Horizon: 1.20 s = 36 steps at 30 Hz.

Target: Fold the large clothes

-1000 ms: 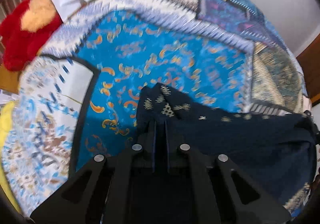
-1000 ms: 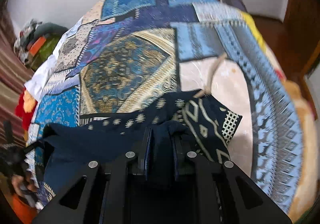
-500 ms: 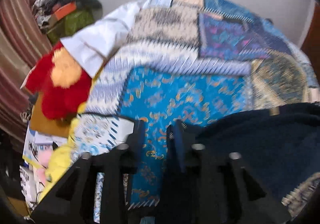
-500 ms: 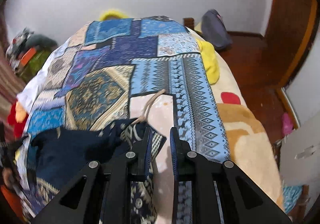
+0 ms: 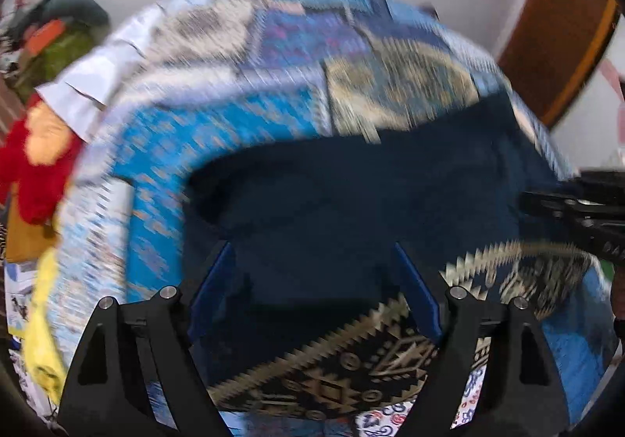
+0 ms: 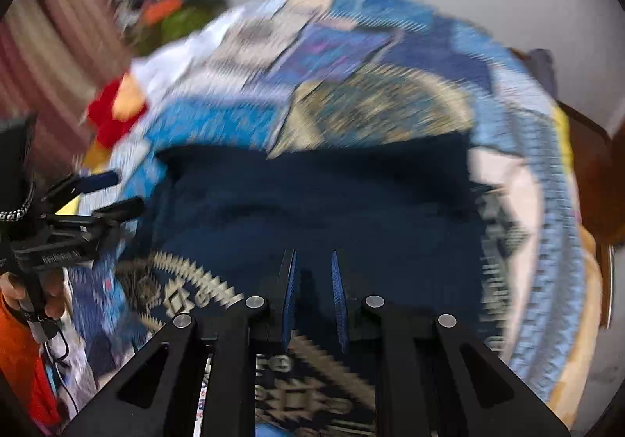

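Between folds: your grippers are off the cloth, and the next grasp is yours to choose.

The dark navy garment (image 5: 351, 194) lies spread on the patchwork bed cover (image 5: 242, 132), its patterned hem (image 5: 351, 370) nearest you. Your left gripper (image 5: 312, 280) is spread wide and holds nothing; your right gripper (image 6: 312, 300) has a narrow gap between its fingers, also empty. Both views are blurred. Next, I judge, you need to pinch two matching corners and carry them across evenly.
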{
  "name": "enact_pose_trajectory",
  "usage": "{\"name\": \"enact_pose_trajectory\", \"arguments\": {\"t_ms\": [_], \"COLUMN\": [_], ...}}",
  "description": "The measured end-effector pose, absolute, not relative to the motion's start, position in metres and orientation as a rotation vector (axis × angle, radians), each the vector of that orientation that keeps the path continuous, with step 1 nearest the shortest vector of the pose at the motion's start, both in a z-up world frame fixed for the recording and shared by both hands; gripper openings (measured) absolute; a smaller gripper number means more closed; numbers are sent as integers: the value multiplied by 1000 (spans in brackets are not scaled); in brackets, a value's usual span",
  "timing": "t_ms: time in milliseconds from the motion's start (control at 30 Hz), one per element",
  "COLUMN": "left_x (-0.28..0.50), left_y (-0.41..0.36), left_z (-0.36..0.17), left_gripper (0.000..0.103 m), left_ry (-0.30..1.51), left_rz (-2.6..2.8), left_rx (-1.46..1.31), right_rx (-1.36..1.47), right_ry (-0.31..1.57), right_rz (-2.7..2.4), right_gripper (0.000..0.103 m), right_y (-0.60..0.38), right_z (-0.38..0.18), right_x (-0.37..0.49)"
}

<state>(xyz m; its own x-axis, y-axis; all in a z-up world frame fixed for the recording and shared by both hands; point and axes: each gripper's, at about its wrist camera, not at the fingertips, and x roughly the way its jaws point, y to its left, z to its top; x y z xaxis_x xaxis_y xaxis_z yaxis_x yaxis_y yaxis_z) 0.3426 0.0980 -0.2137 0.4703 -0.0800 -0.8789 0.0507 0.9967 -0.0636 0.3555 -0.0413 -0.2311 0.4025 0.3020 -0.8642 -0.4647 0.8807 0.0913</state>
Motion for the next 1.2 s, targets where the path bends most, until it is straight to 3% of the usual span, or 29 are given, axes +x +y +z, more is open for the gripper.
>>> {"name": "enact_pose_trajectory", "arguments": {"t_ms": [100,233,600,633,700,733,767,967,1200], "left_x": [343,341,314,312,304,301,299,275,252], "left_y": [83,84,102,104,114,118,123,159,180], "left_z": [-246,-259,-262,-263,-266,-267,-270,-299,-283], "left_gripper": [83,95,96,96,96,96,96,95,95], "left_ry": [1137,1115,1084,1085,1093,1097,1107,1186,1147], "left_rz": [-91,-59,19,29,65,77,95,232,284], "left_rx": [-18,-41,38,47,76,80,81,123,39], "right_rx": [-347,-461,-525,-518,-497,-502,-517,-411,-291], "right_ry": [1090,1039,1009,1011,1016,1007,980,1039,1045], "right_rz": [448,408,343,347,338,305,259,193,156], "right_gripper": [13,13,13,17,42,74,88,90,90], "right_y": [-14,-10,-47,-52,-63,-69,-77,-146,-182], "right_z": [-264,-286,-279,-278,-275,-273,-271,-270,-247], "right_x": [351,342,340,337,335,334,331,315,296]}}
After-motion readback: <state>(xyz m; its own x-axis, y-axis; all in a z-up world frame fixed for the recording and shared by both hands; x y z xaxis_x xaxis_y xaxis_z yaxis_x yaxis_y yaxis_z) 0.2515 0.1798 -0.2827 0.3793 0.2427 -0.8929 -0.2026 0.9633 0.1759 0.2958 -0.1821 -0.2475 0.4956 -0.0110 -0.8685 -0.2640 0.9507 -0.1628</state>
